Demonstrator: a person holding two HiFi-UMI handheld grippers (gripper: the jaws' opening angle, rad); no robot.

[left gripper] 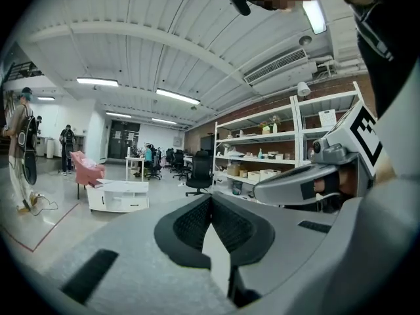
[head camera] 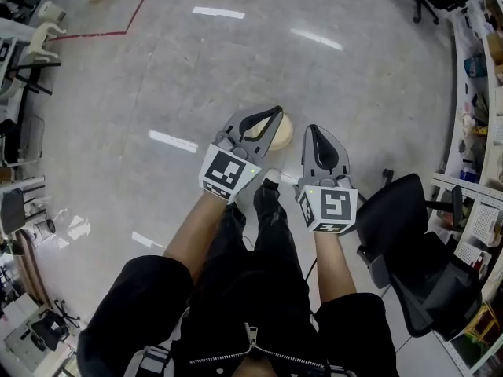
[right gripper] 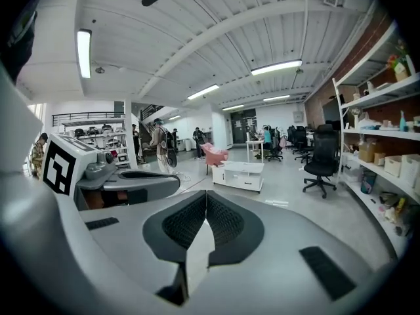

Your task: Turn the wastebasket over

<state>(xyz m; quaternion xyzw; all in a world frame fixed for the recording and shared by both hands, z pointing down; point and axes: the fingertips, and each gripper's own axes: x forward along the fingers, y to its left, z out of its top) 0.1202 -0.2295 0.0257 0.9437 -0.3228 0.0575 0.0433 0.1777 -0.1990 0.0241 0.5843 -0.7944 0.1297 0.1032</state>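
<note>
Grippers are held side by side above the floor [head camera: 157, 93]: the left gripper [head camera: 277, 111] and the right gripper [head camera: 311, 129] each have their jaws pressed together, with nothing between them. A round beige wastebasket [head camera: 284, 132] sits on the floor, partly hidden behind the left gripper's tip. A black office chair [head camera: 416, 234] stands near right.

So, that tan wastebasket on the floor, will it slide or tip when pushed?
The wastebasket looks small and plain, so it is probably light. The floor is glossy with reflections, so it likely slides before tipping. Its round outline suggests it could roll once on its side.
</note>
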